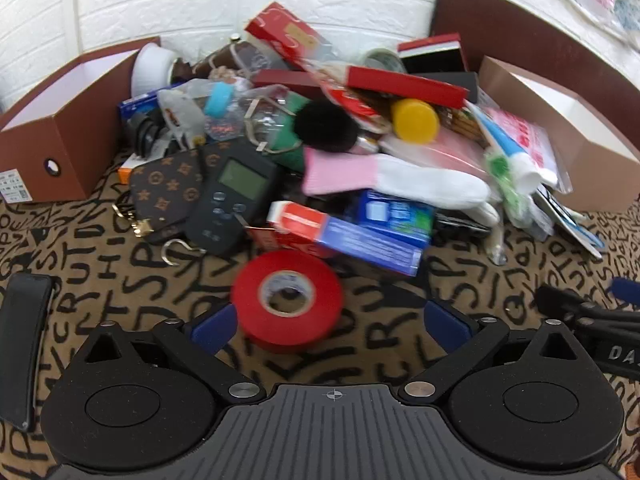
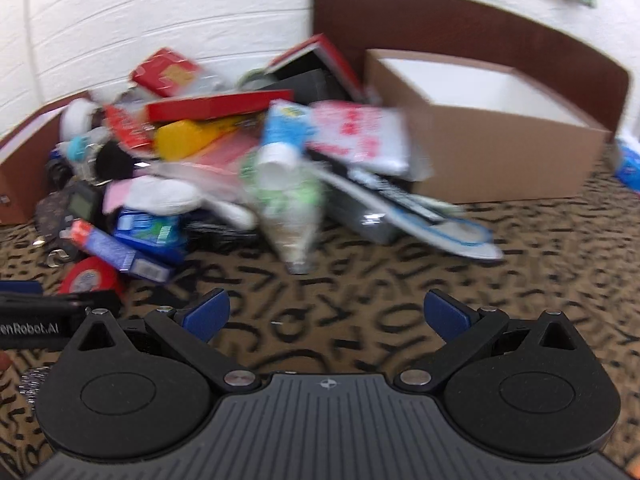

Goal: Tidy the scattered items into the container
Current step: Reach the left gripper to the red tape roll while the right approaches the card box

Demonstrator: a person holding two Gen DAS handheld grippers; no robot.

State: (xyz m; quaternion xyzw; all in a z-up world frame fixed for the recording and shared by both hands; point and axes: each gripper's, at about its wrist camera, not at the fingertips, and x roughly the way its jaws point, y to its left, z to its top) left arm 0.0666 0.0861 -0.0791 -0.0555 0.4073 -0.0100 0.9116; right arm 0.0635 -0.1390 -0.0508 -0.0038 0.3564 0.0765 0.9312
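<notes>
We are at the first pick — our left claw gapes wide with the red tape just ahead of its left finger, our right claw wide and empty, the pile between two boxes — so next we centre, close, lift.

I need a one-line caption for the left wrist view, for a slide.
Open left gripper approaches a red tape roll lying before a clutter pile flanked by two brown boxes.
</notes>
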